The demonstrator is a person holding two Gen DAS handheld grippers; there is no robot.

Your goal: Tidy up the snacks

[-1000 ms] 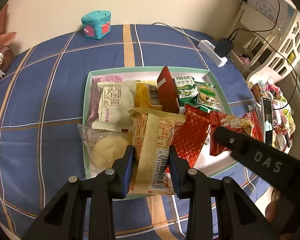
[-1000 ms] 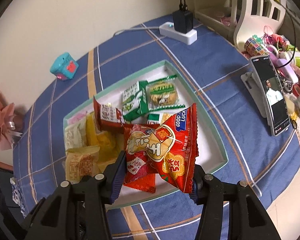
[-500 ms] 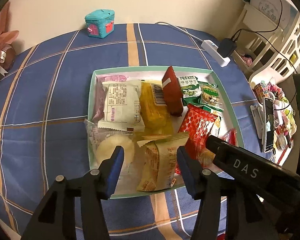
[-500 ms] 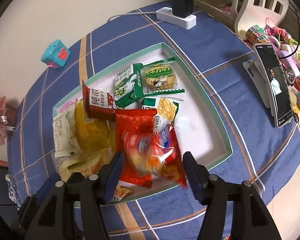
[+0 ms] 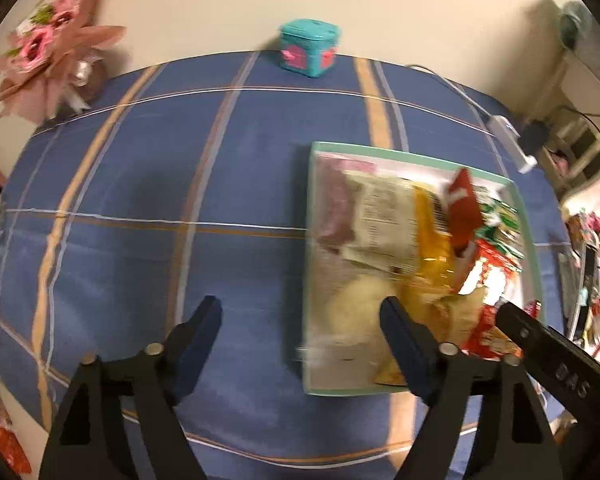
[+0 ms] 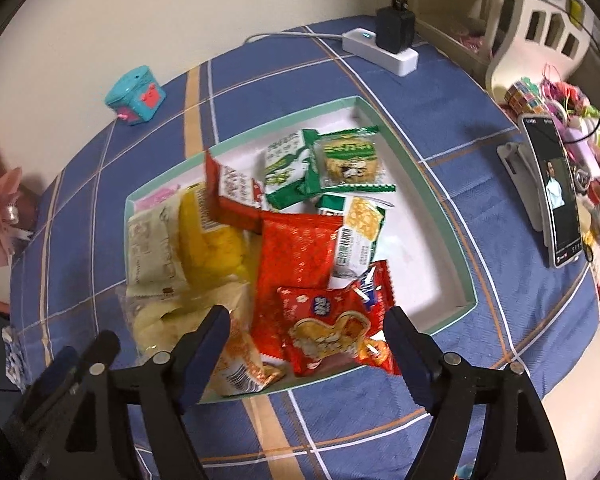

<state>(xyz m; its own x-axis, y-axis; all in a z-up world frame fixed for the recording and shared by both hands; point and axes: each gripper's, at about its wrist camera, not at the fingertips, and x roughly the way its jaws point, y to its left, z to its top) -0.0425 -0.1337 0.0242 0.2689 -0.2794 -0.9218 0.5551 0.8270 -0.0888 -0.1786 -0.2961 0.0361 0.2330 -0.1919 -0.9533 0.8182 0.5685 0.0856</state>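
Observation:
A mint-rimmed white tray [image 6: 420, 272] on the blue checked cloth holds several snack packs: green, yellow, cream and red ones. My right gripper [image 6: 307, 320] hovers over the tray's near edge, jaws opening. Two red packs [image 6: 324, 332] lie loose in the tray below its fingers, not gripped. A beige-orange pack [image 6: 240, 356] lies at the near left corner. My left gripper [image 5: 300, 312] is over the tray's [image 5: 307, 264] left edge and the bare cloth, jaws opening, nothing between them. The left wrist view is motion-blurred.
A teal toy box [image 6: 136, 94] stands at the back by the wall. A pink bouquet [image 5: 48, 52] is far left. A white power strip [image 6: 384, 50] with a black charger, a phone on a stand [image 6: 552, 188] and small clutter are on the right.
My left gripper let go of the beige-orange pack, which dropped into the tray, and swung left. My right gripper released the red packs into the tray. Both jaws widened.

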